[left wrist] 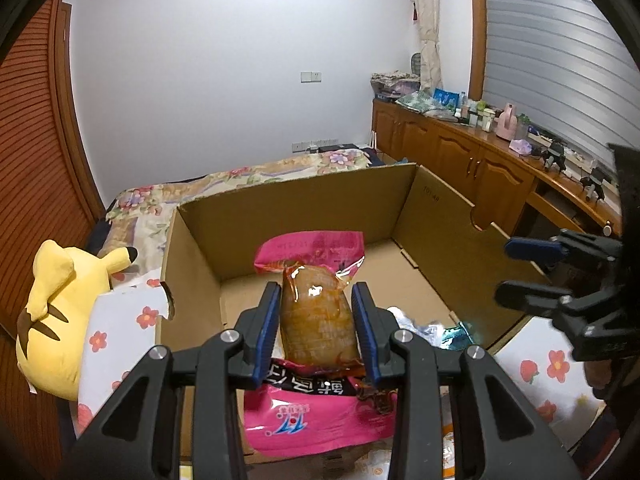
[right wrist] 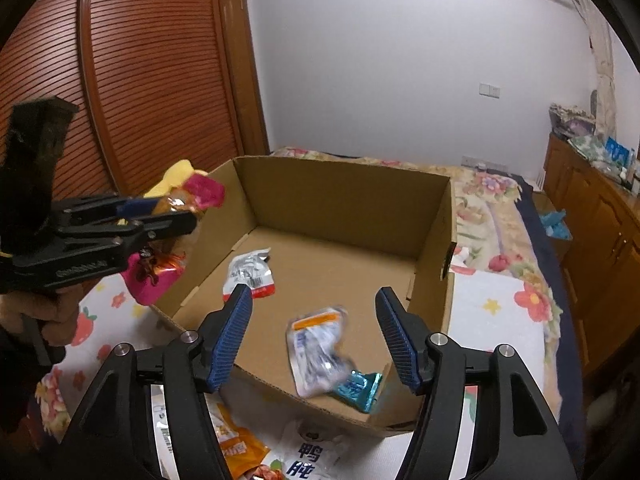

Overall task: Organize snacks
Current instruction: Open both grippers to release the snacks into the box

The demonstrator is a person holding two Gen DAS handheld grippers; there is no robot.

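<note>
Light: even indoor light, moderately bright, source not visible
Glare: highlights on the pink snack packet's (left wrist: pixel 316 312) clear wrap
Blur: white-and-teal packet (right wrist: pixel 320 354) smeared (motion), the rest fairly sharp
Distortion: strong fisheye bending, black vignette at the corners
Shadows: soft inside the cardboard box (right wrist: pixel 344 196)

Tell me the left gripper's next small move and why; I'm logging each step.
Probably ease the left gripper forward over the cardboard box, then open. Its jaws are shut on the pink snack packet, held above the box's near edge, with two packets already inside.
</note>
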